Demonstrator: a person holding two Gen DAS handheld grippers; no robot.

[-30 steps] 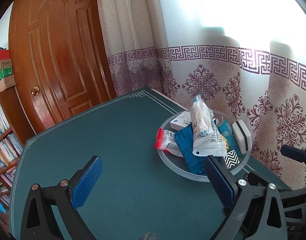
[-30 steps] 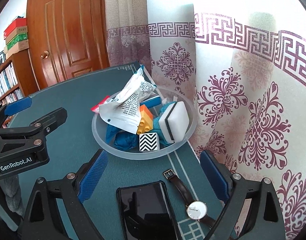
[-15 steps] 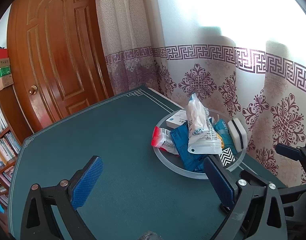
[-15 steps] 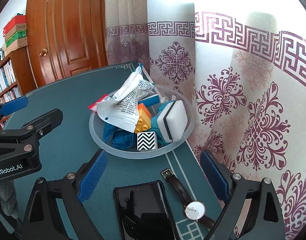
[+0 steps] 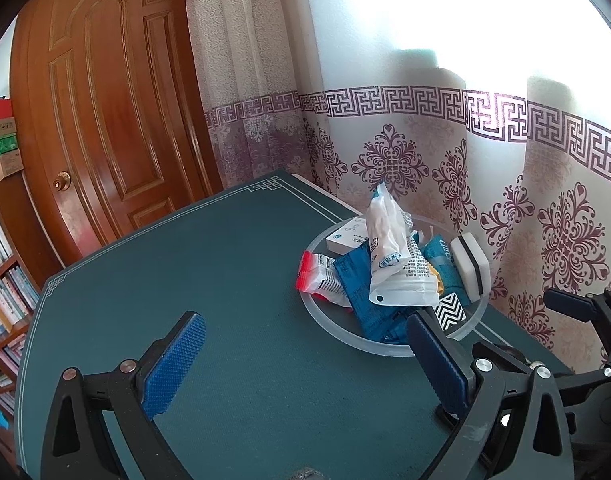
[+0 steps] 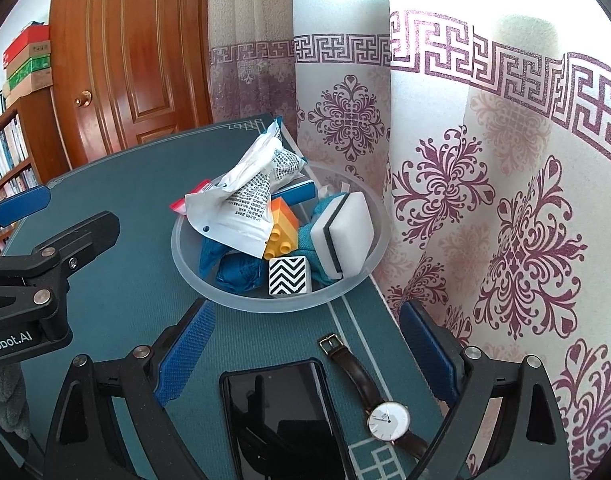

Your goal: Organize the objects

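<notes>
A clear plastic bowl (image 6: 185, 256) (image 5: 471, 320) sits on the green table by the curtain. It holds a white packet (image 6: 241, 200) (image 5: 389, 264), an orange brick (image 6: 281, 226), a white sponge (image 6: 341, 232) (image 5: 471, 262), a zigzag cube (image 6: 288, 275) (image 5: 449, 310), blue packets (image 5: 361, 292) and a red-ended packet (image 5: 317, 278). My right gripper (image 6: 305, 356) is open and empty, above a black phone (image 6: 281, 412) and a wristwatch (image 6: 369, 396) just short of the bowl. My left gripper (image 5: 305, 364) is open and empty, left of the bowl.
A patterned curtain (image 6: 465, 184) hangs right behind the bowl and along the table's right edge. A wooden door (image 5: 105, 120) and a bookshelf (image 5: 5, 272) stand beyond the table's far and left edges. The left gripper's body (image 6: 45, 264) shows left of the bowl.
Both grippers have drawn back a little from the bowl, which now looks slightly smaller and farther. Both stay open. Nothing in the bowl has moved.
</notes>
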